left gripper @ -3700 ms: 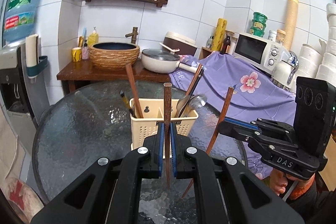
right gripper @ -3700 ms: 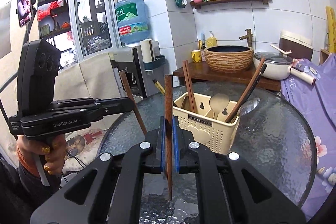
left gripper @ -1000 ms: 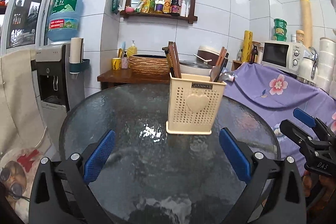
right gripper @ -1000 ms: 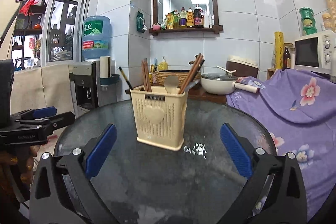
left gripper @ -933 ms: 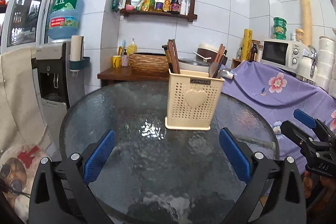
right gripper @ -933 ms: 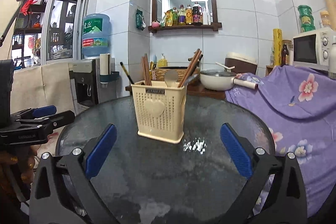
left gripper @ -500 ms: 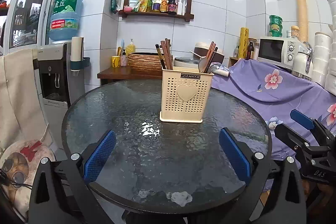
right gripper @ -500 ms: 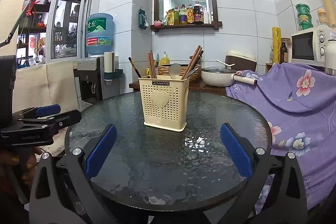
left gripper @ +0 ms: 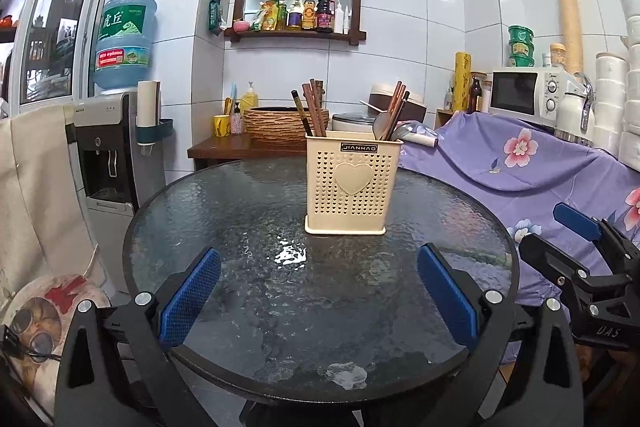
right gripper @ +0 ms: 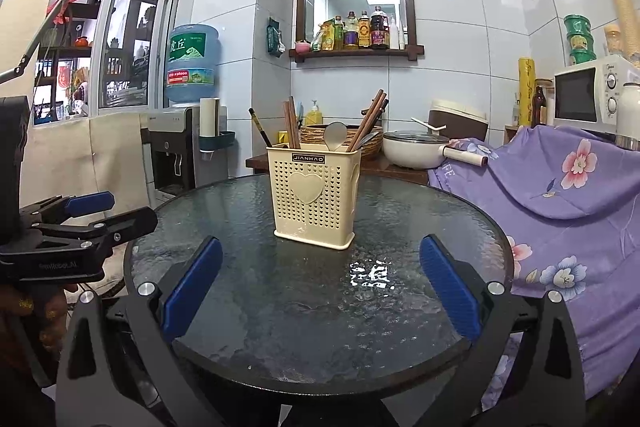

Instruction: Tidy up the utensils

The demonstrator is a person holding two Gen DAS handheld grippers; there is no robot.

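On the round, dark, textured-glass table [left gripper: 224, 211] stands a cream perforated plastic utensil holder with a raised heart on its front [left gripper: 353, 183], upright, on the far half of the tabletop. It sits ahead of both tools and well apart from them, nothing of either gripper touching it. In the left wrist view it lies a little right of the midline between the fingers; in the right wrist view it lies just about on the midline.

Going left to right inside the holder: a dark stick with a pale tip leans to the left, then a bunch of brown wooden chopsticks [left gripper: 314, 107] stands nearly upright in the left compartment; on the right side a pale spoon [right gripper: 335, 135] shows its bowl above the rim, and more brown chopsticks [right gripper: 370, 119] lean to the right beside a metal spoon [left gripper: 402, 129].

The left gripper [left gripper: 318, 301] has its blue-padded fingers [left gripper: 188, 301] spread wide over the near edge of the table, holding nothing. The right gripper [right gripper: 319, 293] is likewise spread wide and empty, its blue pads [right gripper: 448, 291] apart above the near rim.
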